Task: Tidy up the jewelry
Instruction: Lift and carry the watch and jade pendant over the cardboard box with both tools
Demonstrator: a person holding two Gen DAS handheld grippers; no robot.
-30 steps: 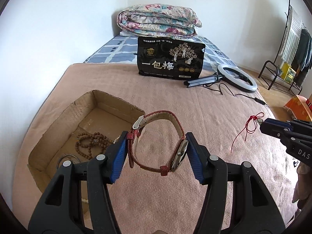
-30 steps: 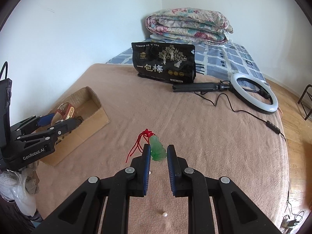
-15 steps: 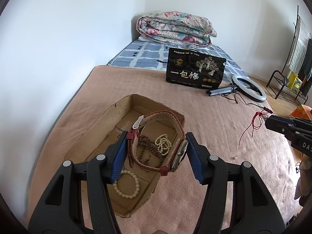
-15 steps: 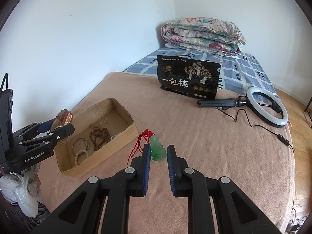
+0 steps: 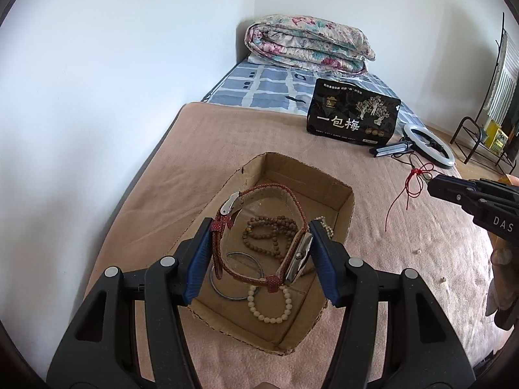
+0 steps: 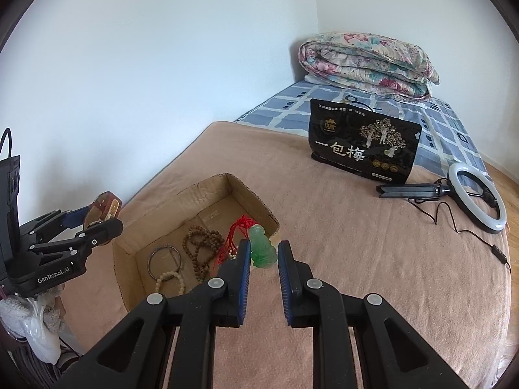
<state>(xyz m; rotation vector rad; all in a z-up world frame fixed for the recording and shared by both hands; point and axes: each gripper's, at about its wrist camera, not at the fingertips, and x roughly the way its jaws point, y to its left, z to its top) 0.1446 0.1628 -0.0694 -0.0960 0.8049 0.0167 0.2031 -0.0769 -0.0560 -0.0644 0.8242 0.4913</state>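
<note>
My left gripper (image 5: 259, 243) is shut on a red-strapped watch (image 5: 259, 227) and holds it above the open cardboard box (image 5: 343, 201). In the box lie a brown bead string (image 5: 272, 236), a metal bangle (image 5: 236, 275) and a cream bead bracelet (image 5: 269, 304). My right gripper (image 6: 264, 256) is shut on a green jade pendant (image 6: 262, 248) with a red cord (image 6: 233, 236), held near the box's right wall (image 6: 256, 201). The left gripper (image 6: 94, 223) with the watch shows at left in the right wrist view. The right gripper (image 5: 434, 184) and cord (image 5: 412, 184) show at right in the left wrist view.
The box sits on a pink blanket (image 6: 356, 243) near the bed's left edge by the wall. A black snack bag (image 6: 363, 142), a ring light with tripod and cable (image 6: 476, 194), and a folded floral quilt (image 6: 366, 61) lie farther back. Small white beads (image 5: 416, 252) lie on the blanket.
My left gripper has carried the watch left over the box. My right gripper has brought the jade pendant left to the box's edge. Both grips are unchanged.
</note>
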